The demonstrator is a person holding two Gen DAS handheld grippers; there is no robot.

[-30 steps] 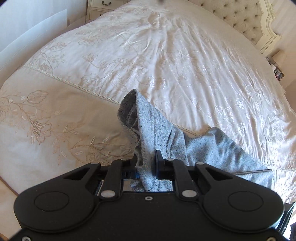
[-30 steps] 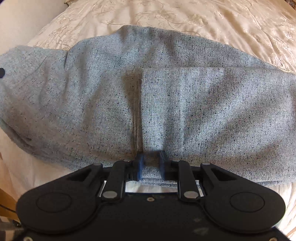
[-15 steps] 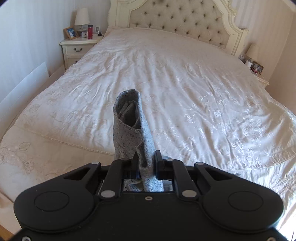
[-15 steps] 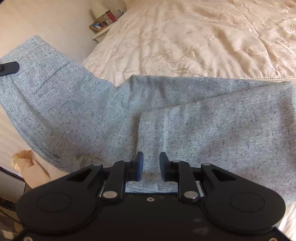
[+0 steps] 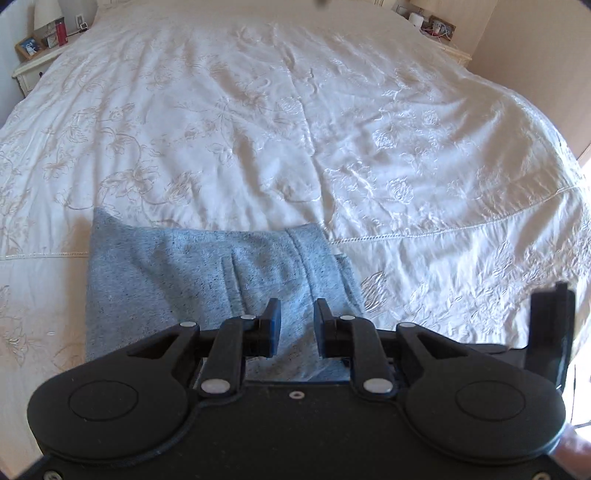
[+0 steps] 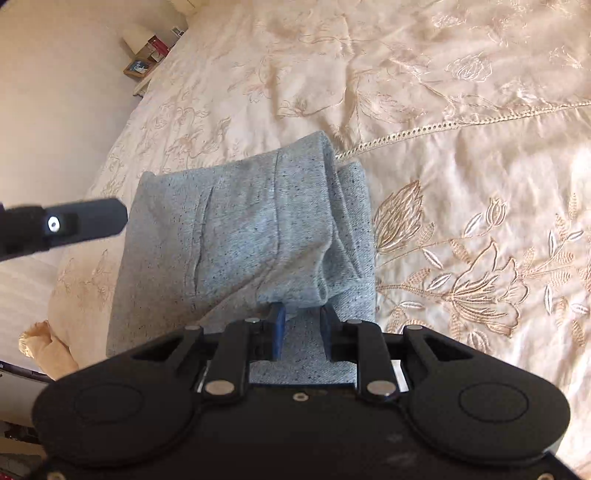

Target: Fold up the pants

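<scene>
Pants (image 6: 240, 251), grey-flecked, folded into a compact stack on bedspread (image 6: 461, 147).

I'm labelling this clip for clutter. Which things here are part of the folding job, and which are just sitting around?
Part of the job:
- grey pants, folded on the bedspread
- left tool, open
- right tool, open

Just lying about:
- picture frame
- red bottle
- lamp
- nightstand

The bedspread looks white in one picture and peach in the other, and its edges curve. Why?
Left wrist view: the embroidered satin bedspread looks pale white and washed out by bright light, with sheen on its wrinkles. Right wrist view: it looks warm peach. Both views: the fisheye lens bends the bed's edges, and the folded grey speckled pants stay sharp.
</scene>
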